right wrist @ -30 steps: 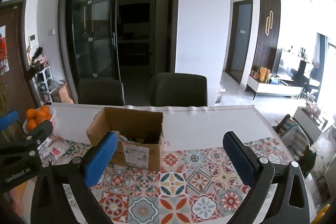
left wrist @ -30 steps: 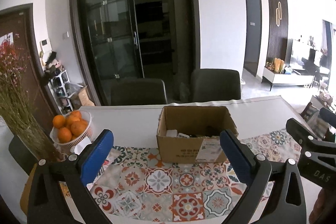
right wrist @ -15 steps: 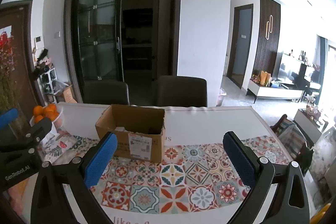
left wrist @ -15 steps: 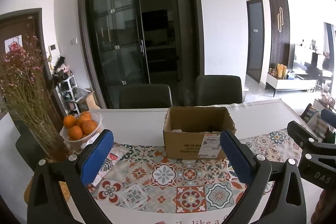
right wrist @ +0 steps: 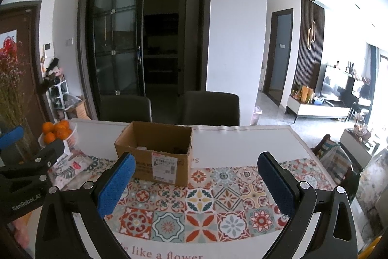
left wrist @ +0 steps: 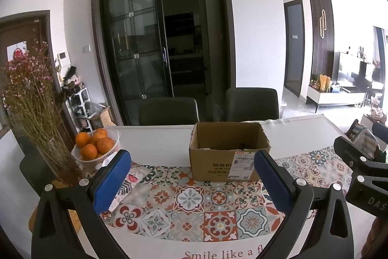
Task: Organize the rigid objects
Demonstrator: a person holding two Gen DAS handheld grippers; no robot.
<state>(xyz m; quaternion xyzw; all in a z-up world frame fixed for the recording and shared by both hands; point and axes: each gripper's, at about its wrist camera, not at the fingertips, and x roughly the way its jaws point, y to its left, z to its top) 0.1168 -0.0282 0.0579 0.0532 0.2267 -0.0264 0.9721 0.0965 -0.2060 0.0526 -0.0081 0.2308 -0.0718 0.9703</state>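
An open cardboard box (left wrist: 225, 154) with a shipping label stands on the patterned table runner (left wrist: 194, 200); it also shows in the right wrist view (right wrist: 157, 157). Small objects lie inside it, mostly hidden by its walls. My left gripper (left wrist: 191, 181) is open and empty, held above the runner in front of the box. My right gripper (right wrist: 196, 183) is open and empty, in front of the box and a little to its right. Each gripper shows at the edge of the other's view.
A white basket of oranges (left wrist: 97, 147) and a vase of dried flowers (left wrist: 31, 108) stand at the table's left. A patterned pouch (left wrist: 131, 176) lies beside the basket. Two dark chairs (left wrist: 249, 103) stand behind the table. The white table edge (left wrist: 218, 251) is close below.
Both grippers have pulled back from the box and tilted up, so the box looks smaller and farther. More of the near table edge shows. Both stay open.
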